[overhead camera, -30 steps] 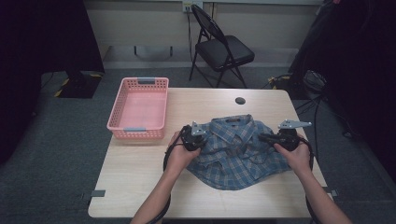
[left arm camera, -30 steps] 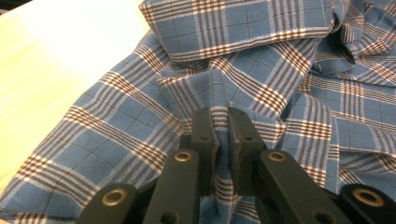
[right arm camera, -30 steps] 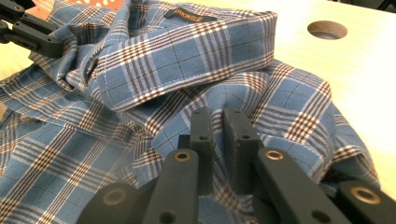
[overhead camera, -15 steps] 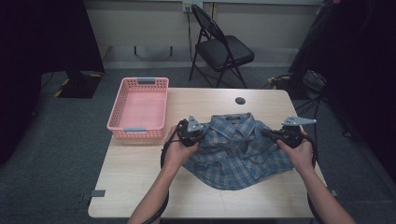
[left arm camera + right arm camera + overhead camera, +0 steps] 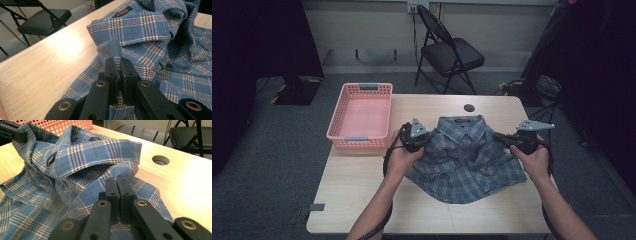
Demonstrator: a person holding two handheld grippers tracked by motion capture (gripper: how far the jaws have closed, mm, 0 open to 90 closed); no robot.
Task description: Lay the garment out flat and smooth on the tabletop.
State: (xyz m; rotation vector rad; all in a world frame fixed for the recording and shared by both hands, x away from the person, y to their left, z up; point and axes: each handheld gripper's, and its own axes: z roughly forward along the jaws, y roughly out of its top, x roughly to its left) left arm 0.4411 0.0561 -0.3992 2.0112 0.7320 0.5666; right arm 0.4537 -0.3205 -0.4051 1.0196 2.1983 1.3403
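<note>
Pink plastic lattice basket (image 5: 360, 116), one, rectangular, at the table's (image 5: 362, 190) 10 o'clock edge. One pale wood-grain table, a round hole (image 5: 469, 107) near 12 o'clock. One blue plaid shirt (image 5: 464, 160), soft and rumpled, lies at table centre, collar toward 12 o'clock. Two grippers: left gripper (image 5: 424, 141) at the shirt's 9 o'clock shoulder, jaws pinching a fold of cloth; right gripper (image 5: 502, 139) at its 3 o'clock shoulder, jaws likewise pinching cloth. Bare tabletop lies open at 6 o'clock and 7 o'clock. One black folding chair (image 5: 447, 50) stands beyond the 12 o'clock edge.
</note>
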